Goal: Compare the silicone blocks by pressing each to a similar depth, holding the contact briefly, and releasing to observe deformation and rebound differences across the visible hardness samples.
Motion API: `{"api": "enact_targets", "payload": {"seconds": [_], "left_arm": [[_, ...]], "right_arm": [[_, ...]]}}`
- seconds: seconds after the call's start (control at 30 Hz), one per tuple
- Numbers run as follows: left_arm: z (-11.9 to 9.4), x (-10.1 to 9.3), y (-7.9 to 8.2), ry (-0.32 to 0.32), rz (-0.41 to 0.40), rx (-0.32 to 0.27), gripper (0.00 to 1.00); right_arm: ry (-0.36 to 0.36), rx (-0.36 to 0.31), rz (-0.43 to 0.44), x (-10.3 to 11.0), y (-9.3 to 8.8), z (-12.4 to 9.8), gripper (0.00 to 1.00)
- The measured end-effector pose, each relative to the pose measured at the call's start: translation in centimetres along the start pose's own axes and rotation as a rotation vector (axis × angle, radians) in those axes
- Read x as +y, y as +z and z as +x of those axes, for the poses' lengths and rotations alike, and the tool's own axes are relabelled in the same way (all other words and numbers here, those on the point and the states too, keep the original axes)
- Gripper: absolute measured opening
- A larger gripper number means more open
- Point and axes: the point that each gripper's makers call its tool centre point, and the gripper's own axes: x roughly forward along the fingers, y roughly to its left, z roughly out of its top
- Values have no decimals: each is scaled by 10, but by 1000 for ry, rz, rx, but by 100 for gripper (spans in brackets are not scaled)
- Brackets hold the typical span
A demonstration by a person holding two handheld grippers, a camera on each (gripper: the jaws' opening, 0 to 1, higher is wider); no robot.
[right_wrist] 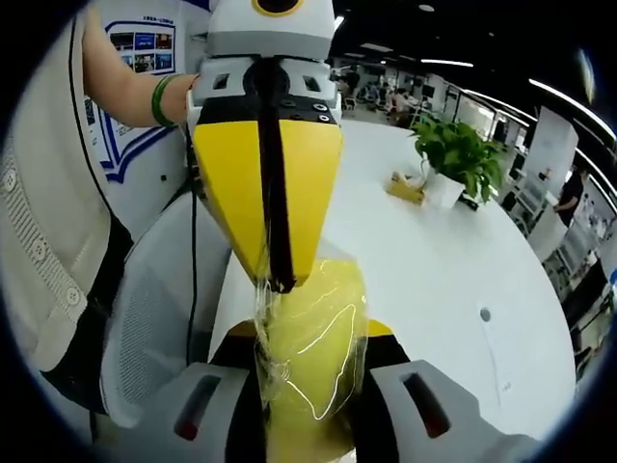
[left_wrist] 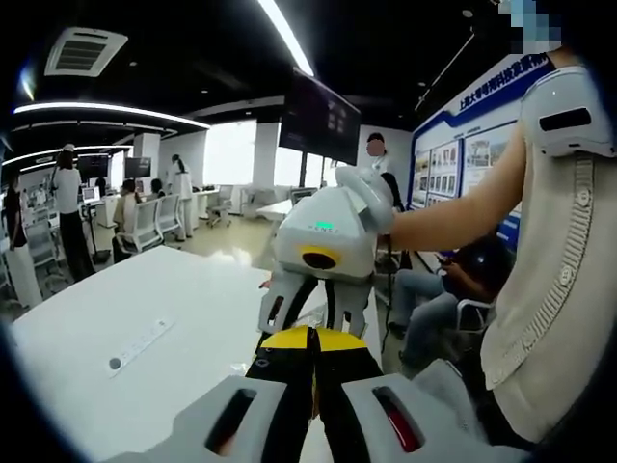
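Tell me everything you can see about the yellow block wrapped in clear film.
The yellow block is a rounded, smooth piece, silicone by its look, wrapped in thin clear film that wrinkles and shines. In the right gripper view it sits between the jaws of the right gripper, which rise on both sides of it. The yellow, closed tips of the left gripper pinch the film at the block's upper edge. It is held above the white table, not resting on it.

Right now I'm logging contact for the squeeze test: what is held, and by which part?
A yellow plastic-wrapped block sits between the right gripper jaws; the left gripper pinches its wrap's upper edge.
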Motion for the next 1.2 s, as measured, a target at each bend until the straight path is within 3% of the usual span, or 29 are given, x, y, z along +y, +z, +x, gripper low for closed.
{"api": "enact_targets", "payload": {"seconds": [1.2], "left_arm": [[-7,1,-3,-15,-22,-28,0]], "right_arm": [[22,11,39,3,-4,7,32]]}}
